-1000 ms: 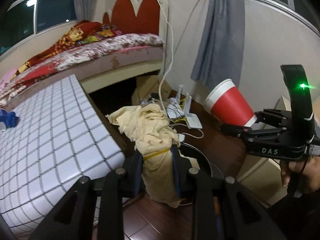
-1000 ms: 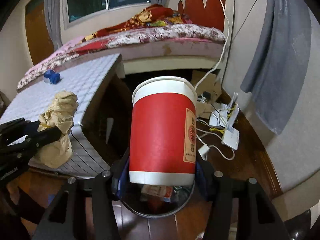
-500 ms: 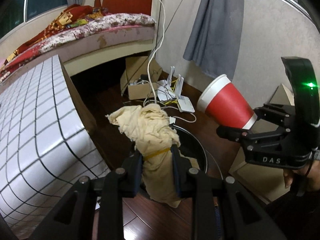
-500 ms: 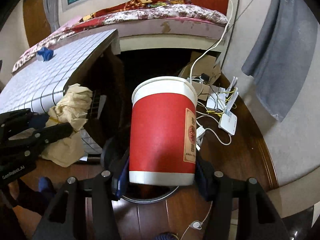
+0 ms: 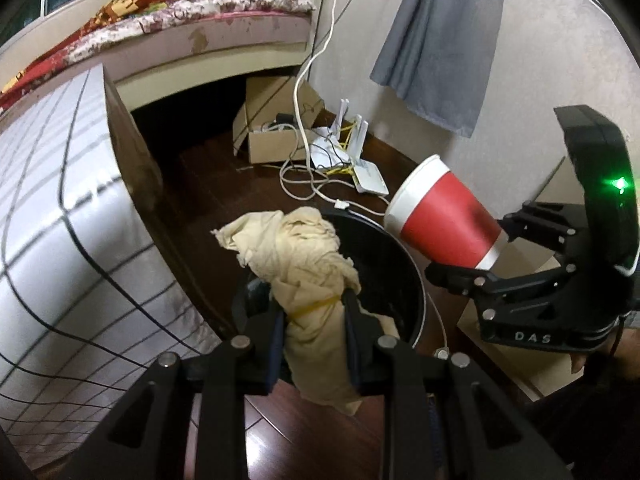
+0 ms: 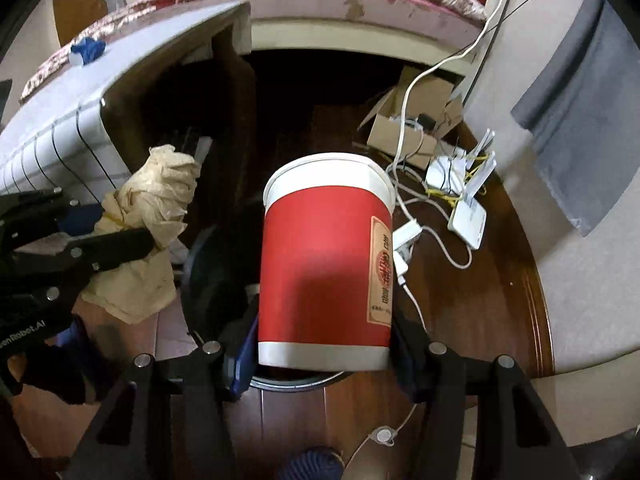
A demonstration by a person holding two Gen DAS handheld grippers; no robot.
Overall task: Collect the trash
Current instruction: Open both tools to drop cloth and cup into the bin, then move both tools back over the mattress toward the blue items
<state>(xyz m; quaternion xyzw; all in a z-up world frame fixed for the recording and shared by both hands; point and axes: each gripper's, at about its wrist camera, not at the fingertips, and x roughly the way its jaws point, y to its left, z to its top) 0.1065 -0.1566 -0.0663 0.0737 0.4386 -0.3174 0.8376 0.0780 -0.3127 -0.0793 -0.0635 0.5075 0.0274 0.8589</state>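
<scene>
My left gripper (image 5: 312, 312) is shut on a crumpled beige paper bag (image 5: 296, 248) bound with a yellow rubber band, held over the black round trash bin (image 5: 400, 280) on the floor. The bag (image 6: 156, 200) and left gripper (image 6: 132, 236) also show at the left of the right wrist view. My right gripper (image 6: 324, 332) is shut on a red paper cup (image 6: 324, 260) with a white rim, gripped near its base, mouth pointing away. The cup (image 5: 444, 220) hangs tilted above the bin's right rim, and the bin (image 6: 212, 280) lies below it.
A table with a white grid cloth (image 5: 52, 208) stands left of the bin. Behind are a bed (image 5: 208, 20), a cardboard box (image 5: 276, 136), white routers (image 5: 360, 160) and cables (image 5: 304, 184) on the dark wood floor. A grey curtain (image 5: 444, 40) hangs on the right wall.
Both grippers have sunk toward the floor and tipped further down, carrying the bag and the cup. The trash bin now shows closer and larger under them.
</scene>
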